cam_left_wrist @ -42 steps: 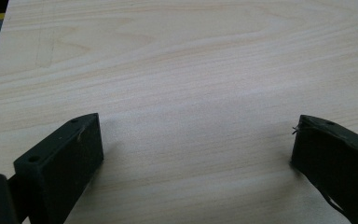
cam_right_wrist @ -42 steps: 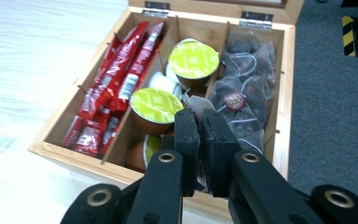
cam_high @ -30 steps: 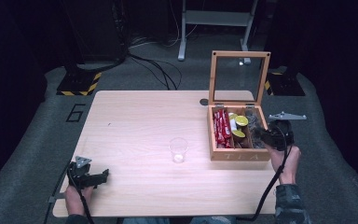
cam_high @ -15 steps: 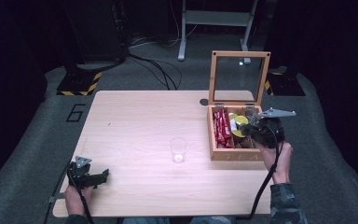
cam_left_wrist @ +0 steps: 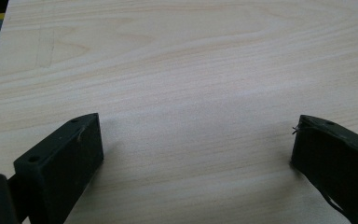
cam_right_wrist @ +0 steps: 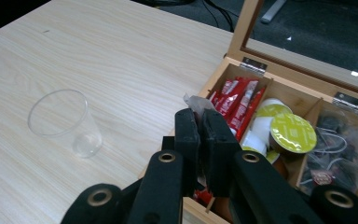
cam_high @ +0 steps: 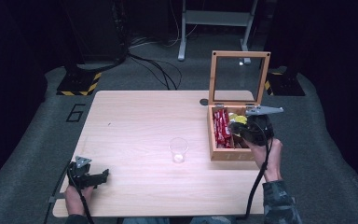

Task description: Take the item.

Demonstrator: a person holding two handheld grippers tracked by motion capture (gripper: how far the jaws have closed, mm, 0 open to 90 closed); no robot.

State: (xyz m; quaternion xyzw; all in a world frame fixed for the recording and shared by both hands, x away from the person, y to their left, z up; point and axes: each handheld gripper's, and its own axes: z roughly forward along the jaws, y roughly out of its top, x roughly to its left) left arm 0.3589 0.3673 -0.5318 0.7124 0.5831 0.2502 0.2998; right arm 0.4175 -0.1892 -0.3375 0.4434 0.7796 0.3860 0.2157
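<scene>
Big number "6" (cam_high: 76, 113) on grey floor mat (cam_high: 37, 140), just left of worktop (cam_high: 135, 135), in high view. Yellow and black warning stripes (cam_high: 79, 84) on stand base on floor behind mat, no words. Faint letters on front wall of wooden box (cam_high: 233, 154), too blurred to read. Red packets (cam_right_wrist: 235, 100) and round yellow lids (cam_right_wrist: 292, 133) in box: print too small to read.
</scene>
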